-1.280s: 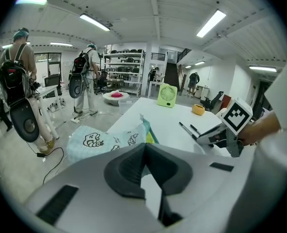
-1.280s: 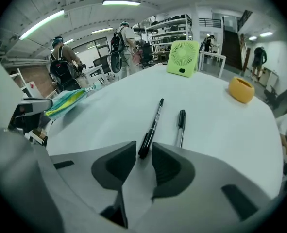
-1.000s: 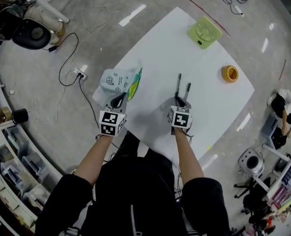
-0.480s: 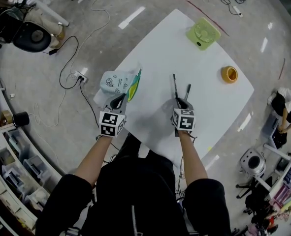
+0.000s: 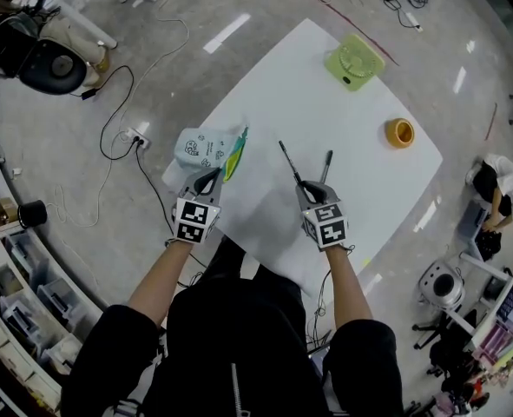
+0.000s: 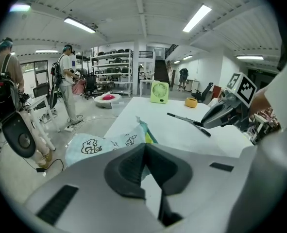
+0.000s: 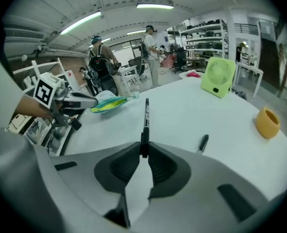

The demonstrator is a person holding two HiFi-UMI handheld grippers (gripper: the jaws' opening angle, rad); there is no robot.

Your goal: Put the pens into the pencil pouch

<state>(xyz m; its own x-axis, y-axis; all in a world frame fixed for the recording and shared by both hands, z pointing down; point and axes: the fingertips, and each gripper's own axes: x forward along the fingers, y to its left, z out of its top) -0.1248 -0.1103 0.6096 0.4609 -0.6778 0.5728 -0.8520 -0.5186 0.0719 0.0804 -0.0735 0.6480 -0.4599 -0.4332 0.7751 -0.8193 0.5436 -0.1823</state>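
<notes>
The job was barely begun: no pen showed inside the pouch (image 5: pixel 206 148), though its inside was hidden from me. My right tool (image 5: pixel 301 188) had its jaws closed tight on one black pen (image 5: pixel 289 162), gripped at its near end, with the far end raised off the bench and angled up and left towards the pouch. A second pen (image 5: pixel 326 165) lay loose on the bench just right of that tool, so by my count two pens were left to go in, one in hand and one not yet picked up. My left tool (image 5: pixel 207 181) sat at the left edge of the bench with its jaws together, and as far as I could read they were pinching the near edge of the pouch, probably to steady it for loading. The pouch lay flat by the bench's left corner, pale with small drawings and a yellow and teal lining showing at its right side. The bench (image 5: pixel 360 172) was plain white and mostly bare, with a green fan (image 5: pixel 354 62) at the far corner and a yellow roll of tape (image 5: pixel 400 132) to the right. Around it was a grey polished floor (image 5: pixel 82 172) with trailing cables (image 5: pixel 121 102), shelving (image 6: pixel 113 64) at the back, strip lights (image 6: pixel 199 17) overhead, and people (image 6: pixel 65 76) standing about to the left.
</notes>
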